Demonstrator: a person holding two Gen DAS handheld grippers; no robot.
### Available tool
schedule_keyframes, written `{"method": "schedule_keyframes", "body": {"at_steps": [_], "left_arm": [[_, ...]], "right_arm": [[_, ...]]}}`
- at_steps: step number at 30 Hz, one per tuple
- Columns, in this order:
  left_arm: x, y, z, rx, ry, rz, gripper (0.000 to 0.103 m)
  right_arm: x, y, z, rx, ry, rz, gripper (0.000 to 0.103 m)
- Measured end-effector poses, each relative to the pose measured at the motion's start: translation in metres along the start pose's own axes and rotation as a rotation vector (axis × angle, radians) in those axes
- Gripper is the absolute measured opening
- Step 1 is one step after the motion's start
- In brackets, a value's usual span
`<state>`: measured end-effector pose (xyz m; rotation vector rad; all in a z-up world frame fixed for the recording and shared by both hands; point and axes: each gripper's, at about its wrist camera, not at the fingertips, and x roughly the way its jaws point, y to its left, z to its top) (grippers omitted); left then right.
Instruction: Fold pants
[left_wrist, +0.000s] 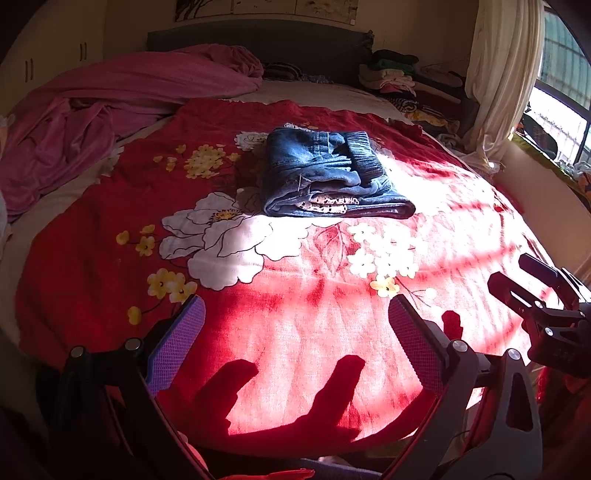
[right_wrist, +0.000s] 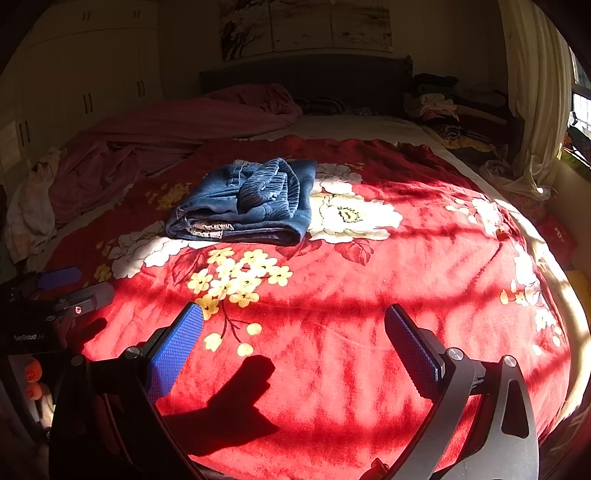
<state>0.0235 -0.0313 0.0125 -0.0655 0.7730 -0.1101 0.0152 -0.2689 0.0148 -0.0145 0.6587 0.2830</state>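
Blue denim pants (left_wrist: 328, 173) lie folded into a compact stack on the red floral blanket (left_wrist: 295, 295), in the middle of the bed; they also show in the right wrist view (right_wrist: 247, 201). My left gripper (left_wrist: 295, 325) is open and empty, hovering over the blanket well short of the pants. My right gripper (right_wrist: 293, 332) is open and empty too, also well short of the pants. The right gripper shows at the right edge of the left wrist view (left_wrist: 543, 295). The left gripper shows at the left edge of the right wrist view (right_wrist: 59, 291).
A crumpled pink blanket (left_wrist: 110, 107) lies at the bed's far left. A pile of clothes (left_wrist: 399, 77) sits at the far right by the dark headboard (left_wrist: 258, 40). A cream curtain (left_wrist: 502, 74) and a window are on the right. Sunlight stripes the blanket.
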Motion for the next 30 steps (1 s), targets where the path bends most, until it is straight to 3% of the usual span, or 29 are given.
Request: {"method": "schedule_keyframes", "body": {"at_steps": [13, 15, 17, 19, 23, 26, 29, 30], "left_arm": [[0.002, 0.011, 0.001, -0.018, 0.022, 0.041, 0.093], [0.004, 0.013, 0.003, -0.025, 0.031, 0.077, 0.093], [0.009, 0.019, 0.004, -0.039, 0.046, 0.161, 0.093], [0.012, 0.029, 0.007, -0.049, 0.062, 0.171, 0.093], [0.019, 0.068, 0.025, -0.117, 0.058, 0.151, 0.093], [0.037, 0.113, 0.051, -0.137, 0.064, 0.260, 0.093], [0.065, 0.168, 0.080, -0.179, 0.107, 0.332, 0.093], [0.075, 0.186, 0.089, -0.196, 0.128, 0.347, 0.093]], "right_arm": [[0.003, -0.012, -0.001, 0.009, 0.008, -0.020, 0.098], [0.005, -0.018, -0.001, 0.022, 0.011, -0.030, 0.098], [0.008, -0.024, -0.002, 0.031, 0.016, -0.042, 0.098], [0.010, -0.033, -0.002, 0.042, 0.019, -0.061, 0.098], [0.013, -0.069, 0.005, 0.087, 0.020, -0.120, 0.098], [0.019, -0.117, 0.021, 0.129, 0.019, -0.197, 0.098], [0.043, -0.173, 0.042, 0.142, 0.076, -0.280, 0.098], [0.043, -0.173, 0.042, 0.142, 0.076, -0.280, 0.098]]}}
